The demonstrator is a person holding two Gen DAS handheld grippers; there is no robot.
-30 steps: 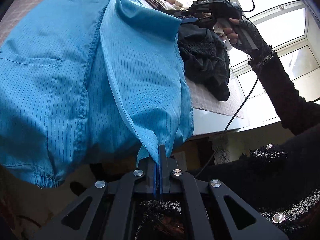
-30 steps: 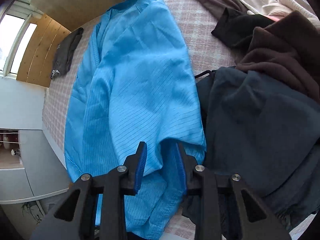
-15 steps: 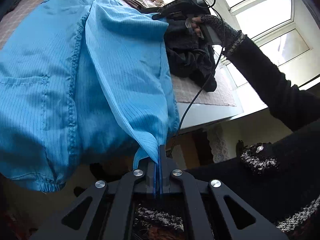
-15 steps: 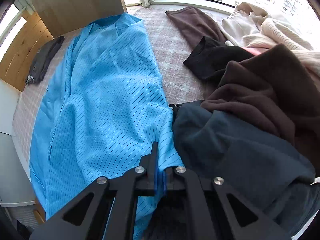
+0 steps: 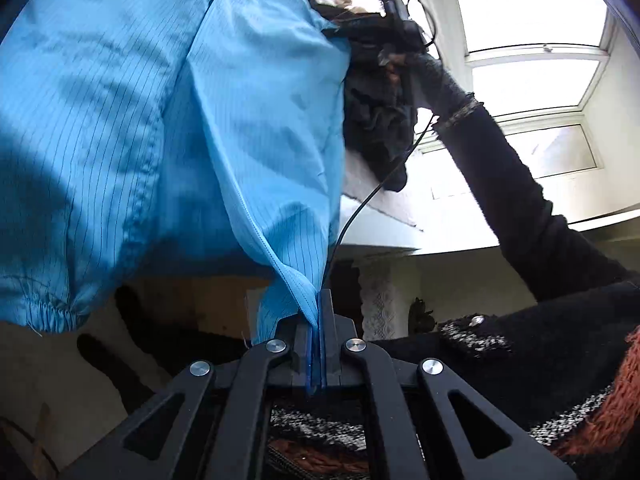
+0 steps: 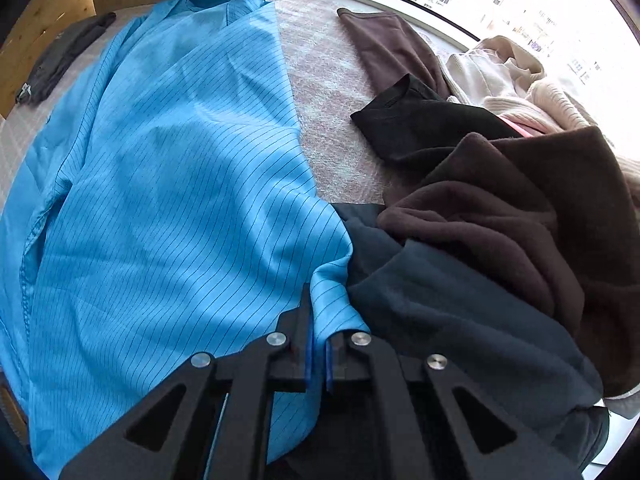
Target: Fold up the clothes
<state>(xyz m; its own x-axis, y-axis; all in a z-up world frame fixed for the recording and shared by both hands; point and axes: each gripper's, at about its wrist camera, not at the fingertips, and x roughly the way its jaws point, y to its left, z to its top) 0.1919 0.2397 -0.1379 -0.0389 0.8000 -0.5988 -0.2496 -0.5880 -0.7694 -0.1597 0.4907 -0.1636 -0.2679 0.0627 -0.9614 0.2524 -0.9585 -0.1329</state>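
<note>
Jaws of left gripper (image 5: 319, 312) and right gripper (image 6: 317, 334) both clamp blue coat (image 6: 168, 184) hem corners; coat stretches lengthwise away from both.

Sunlit room by big windows
Bright windows (image 5: 532, 80), wooden wall panel (image 6: 44, 16), and what may be a checked mat (image 6: 332, 92).

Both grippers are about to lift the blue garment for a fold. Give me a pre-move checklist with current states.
1. Left gripper pinched on the blue striped garment: ok.
2. Right gripper pinched on its edge: ok.
3. Fabric taut between the two grips: cannot tell.
4. Garment free of the dark clothes pile: not ok, they touch at the right grip.
5. Cable clear of the garment: not ok, it hangs along the cloth.
</note>
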